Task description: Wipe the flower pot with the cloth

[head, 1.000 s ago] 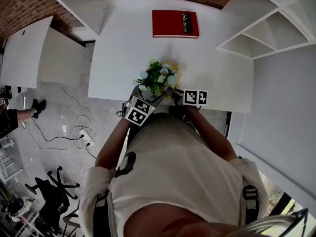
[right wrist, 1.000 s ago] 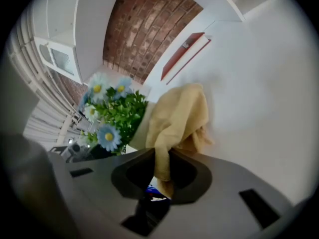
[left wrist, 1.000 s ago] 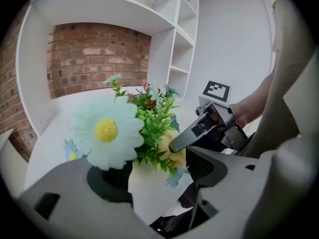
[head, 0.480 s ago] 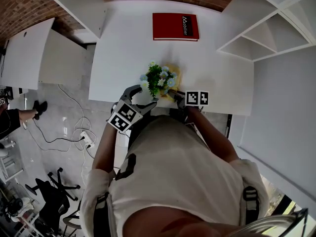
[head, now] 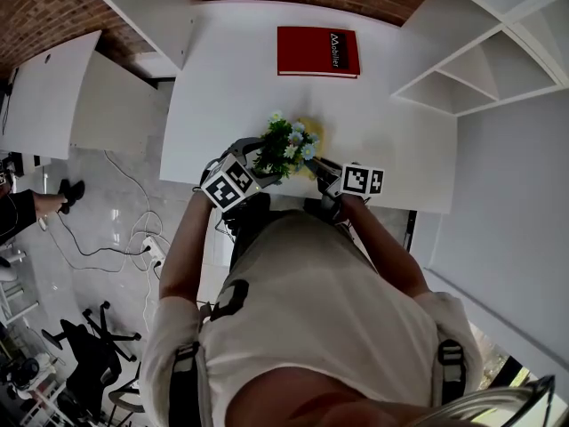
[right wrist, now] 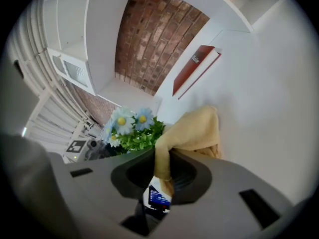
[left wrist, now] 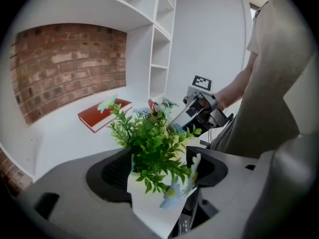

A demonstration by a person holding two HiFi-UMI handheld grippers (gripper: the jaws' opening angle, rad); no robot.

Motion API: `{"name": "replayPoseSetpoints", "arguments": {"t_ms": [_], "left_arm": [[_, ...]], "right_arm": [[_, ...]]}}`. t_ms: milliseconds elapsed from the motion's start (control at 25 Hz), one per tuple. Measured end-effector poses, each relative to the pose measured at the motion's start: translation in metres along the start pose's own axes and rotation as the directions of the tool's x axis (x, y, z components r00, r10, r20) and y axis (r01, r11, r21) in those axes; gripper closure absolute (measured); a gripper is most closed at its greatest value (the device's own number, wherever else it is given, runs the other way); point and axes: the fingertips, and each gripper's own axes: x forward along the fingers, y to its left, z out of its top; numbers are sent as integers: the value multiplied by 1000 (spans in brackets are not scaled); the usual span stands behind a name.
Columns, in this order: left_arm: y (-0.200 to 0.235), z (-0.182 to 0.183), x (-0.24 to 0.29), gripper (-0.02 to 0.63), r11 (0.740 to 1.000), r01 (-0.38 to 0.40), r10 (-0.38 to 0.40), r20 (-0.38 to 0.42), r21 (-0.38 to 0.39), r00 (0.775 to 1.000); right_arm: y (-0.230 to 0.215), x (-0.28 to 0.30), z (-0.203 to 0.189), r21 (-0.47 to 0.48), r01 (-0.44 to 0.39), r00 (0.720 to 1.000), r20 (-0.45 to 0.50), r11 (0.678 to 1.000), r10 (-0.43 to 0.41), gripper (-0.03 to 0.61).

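— At the white worktop's 6 o'clock edge, what is held?
— The flower pot is clamped in the left gripper, the cloth pinched in the right gripper. A red book is seen at 12 o'clock.

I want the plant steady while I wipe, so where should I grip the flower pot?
Grip the flower pot by its white wall below the foliage, coming in from the side: leaves and flowers spread over the top, so only the wall offers plain faces. The left gripper is clamped there.
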Motion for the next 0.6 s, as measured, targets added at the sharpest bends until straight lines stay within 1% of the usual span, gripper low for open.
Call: {"name": "replayPoseSetpoints", "arguments": {"t_ms": [80, 160, 280, 400, 480, 600], "left_arm": [[-4, -10, 9, 276, 1000, 19, -20, -28, -11, 999], [-7, -16, 17, 276, 1000, 12, -13, -41, -23, 999], [-8, -24, 26, 276, 998, -25, 24, -31, -56, 999], [-8, -24, 27, 276, 994, -62, 63, 1, -88, 998], [-12, -23, 28, 278, 991, -82, 83, 1, -101, 997], [-23, -25, 29, 276, 987, -96, 95, -13, -128, 995]], "right_arm": [[9, 1, 3, -12, -38, 999, 8, 999, 38, 506], [9, 3, 0, -27, -50, 999, -5, 998, 50, 506], [-4, 10, -13, -53, -12, 998, -56, 999, 9, 506], [-20, 18, -27, -79, 41, 992, -115, 996, -50, 506], [-28, 21, -34, -93, 66, 986, -146, 993, -79, 506], [-34, 24, -36, -91, 97, 980, -165, 991, -112, 506]]}}
